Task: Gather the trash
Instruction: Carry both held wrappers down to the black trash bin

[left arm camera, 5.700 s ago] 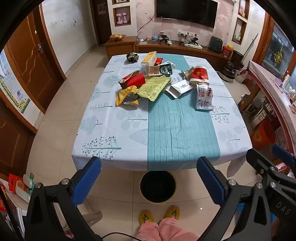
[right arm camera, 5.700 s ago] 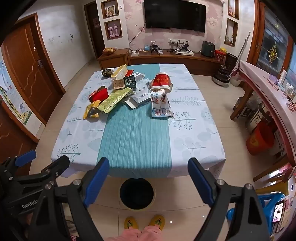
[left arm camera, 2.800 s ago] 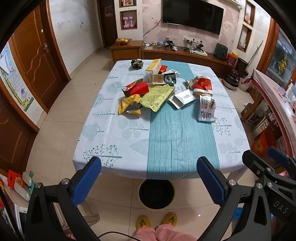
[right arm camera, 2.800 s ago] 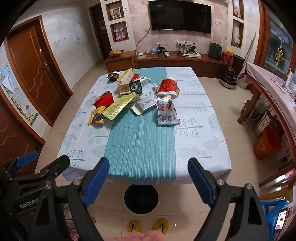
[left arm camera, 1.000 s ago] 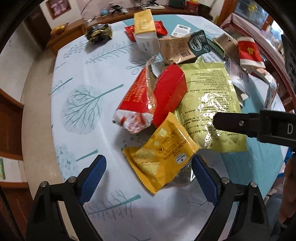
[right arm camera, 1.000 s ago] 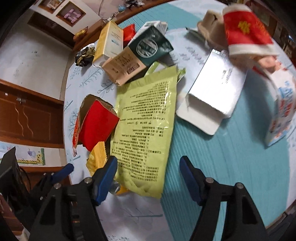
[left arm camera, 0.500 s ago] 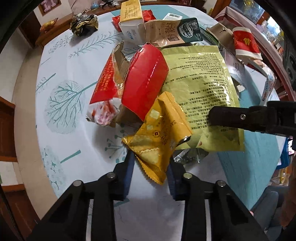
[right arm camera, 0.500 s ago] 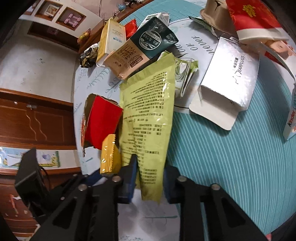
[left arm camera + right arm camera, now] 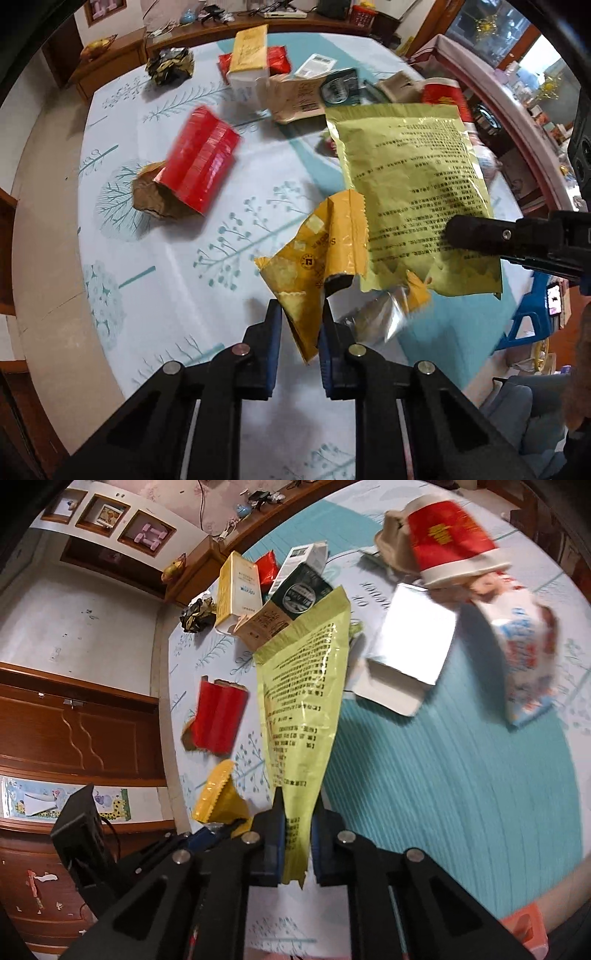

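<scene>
Gripping by their lower edges so both hung clear of the worktop [image 9: 155, 258], the left gripper [image 9: 300, 325] clamped the yellow snack wrapper [image 9: 317, 258] while the right gripper [image 9: 295, 834], jaws closing, pinched the green pouch [image 9: 303, 701] beside the red box [image 9: 199, 158].

bare tablecloth [image 9: 122, 266] at near edge, red box [image 9: 199, 160] apparently beyond, litter crowding behind

My left wrist camera looks steeply down, close over the leaf-printed white and teal tablecloth [image 9: 155, 254]. My right wrist camera faces the same cloth from the teal side. Both views share the glossy yellow-green printed pouch [image 9: 413, 184] and the crumpled red carton [image 9: 218, 716].
</scene>
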Demonstrator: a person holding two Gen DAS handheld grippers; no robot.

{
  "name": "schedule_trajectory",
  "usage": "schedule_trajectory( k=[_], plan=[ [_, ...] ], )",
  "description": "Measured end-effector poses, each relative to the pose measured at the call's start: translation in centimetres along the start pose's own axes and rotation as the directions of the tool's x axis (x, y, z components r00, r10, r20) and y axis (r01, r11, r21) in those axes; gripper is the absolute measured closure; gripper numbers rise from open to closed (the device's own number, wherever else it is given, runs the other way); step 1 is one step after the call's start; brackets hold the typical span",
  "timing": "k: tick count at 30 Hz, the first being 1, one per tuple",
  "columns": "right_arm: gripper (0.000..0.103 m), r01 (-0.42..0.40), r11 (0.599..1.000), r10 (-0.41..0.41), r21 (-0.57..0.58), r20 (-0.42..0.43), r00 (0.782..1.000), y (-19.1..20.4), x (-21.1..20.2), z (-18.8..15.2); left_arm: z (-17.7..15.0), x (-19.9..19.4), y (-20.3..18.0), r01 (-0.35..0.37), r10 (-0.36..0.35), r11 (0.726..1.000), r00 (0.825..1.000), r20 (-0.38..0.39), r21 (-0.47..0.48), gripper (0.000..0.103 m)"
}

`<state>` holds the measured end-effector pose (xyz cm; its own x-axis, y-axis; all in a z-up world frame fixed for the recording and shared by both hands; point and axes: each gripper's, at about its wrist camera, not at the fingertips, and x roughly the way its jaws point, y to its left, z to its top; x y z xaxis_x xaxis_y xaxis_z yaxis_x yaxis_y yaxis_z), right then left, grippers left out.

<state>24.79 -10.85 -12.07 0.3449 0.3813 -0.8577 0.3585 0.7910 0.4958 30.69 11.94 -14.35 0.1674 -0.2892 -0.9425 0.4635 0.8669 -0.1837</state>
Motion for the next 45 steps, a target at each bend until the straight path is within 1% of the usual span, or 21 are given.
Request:
schedule_trajectory(
  k=[2,6,11,16,20,24,27,33,37,41,45],
  plan=[
    [0.093,0.017,1.0,-0.017,-0.001,0.009,1.0,-0.3,-1.3,-0.8,0.1,-0.3,-1.5,0.009,-0.009,1.0,1.0,0.009,0.008,0.087],
    [0.093,0.061,0.998,-0.061,-0.017,0.013,0.998,-1.4,-4.2,-2.9,-1.3,-1.8,-3.3,0.023,-0.024,0.999,1.0,0.021,0.022,0.087],
    [0.093,0.082,0.995,-0.082,-0.057,0.005,0.997,-3.2,-7.1,-5.8,-3.2,-3.9,-6.3,0.003,-0.005,0.999,0.998,0.059,0.035,0.087],
    [0.092,0.077,0.988,-0.083,-0.137,-0.037,0.996,-6.1,-9.2,-9.0,-5.8,-5.9,-10.1,-0.012,0.013,1.0,0.994,0.107,-0.01,0.087],
    [0.093,0.066,0.975,-0.085,-0.213,-0.079,0.993,-9.0,-10.7,-11.8,-8.6,-6.4,-13.9,-0.012,0.02,0.998,0.992,0.126,-0.068,0.087],
    [0.092,0.054,0.962,-0.087,-0.268,-0.112,0.99,-12.0,-12.1,-14.7,-11.9,-6.1,-17.9,-0.029,0.041,0.994,0.992,0.123,-0.101,0.087],
    [0.092,0.047,0.954,-0.093,-0.295,-0.144,0.985,-14.1,-12.6,-16.9,-14.7,-5.5,-20.1,-0.033,0.046,0.991,0.994,0.1,-0.132,0.087],
    [0.092,0.02,0.962,-0.082,-0.272,-0.218,0.973,-17.8,-12.0,-20.3,-19.5,-3.2,-23.4,-0.079,0.082,0.986,0.997,0.015,-0.148,0.087],
    [0.092,0.018,0.975,-0.082,-0.22,-0.287,0.954,-20.6,-9.8,-22.6,-21.9,-1.2,-25.0,-0.103,0.097,0.987,0.994,-0.048,-0.127,0.087],
    [0.092,0.027,0.99,-0.075,-0.14,-0.354,0.932,-23.3,-6.6,-24.6,-23.9,2.0,-25.8,-0.114,0.102,0.988,0.988,-0.119,-0.103,0.087],
    [0.092,0.078,0.995,-0.097,-0.064,-0.408,0.908,-26.5,-1.8,-26.0,-25.1,6.2,-25.6,-0.116,0.101,0.989,0.983,-0.154,-0.093,0.087]
  ],
)
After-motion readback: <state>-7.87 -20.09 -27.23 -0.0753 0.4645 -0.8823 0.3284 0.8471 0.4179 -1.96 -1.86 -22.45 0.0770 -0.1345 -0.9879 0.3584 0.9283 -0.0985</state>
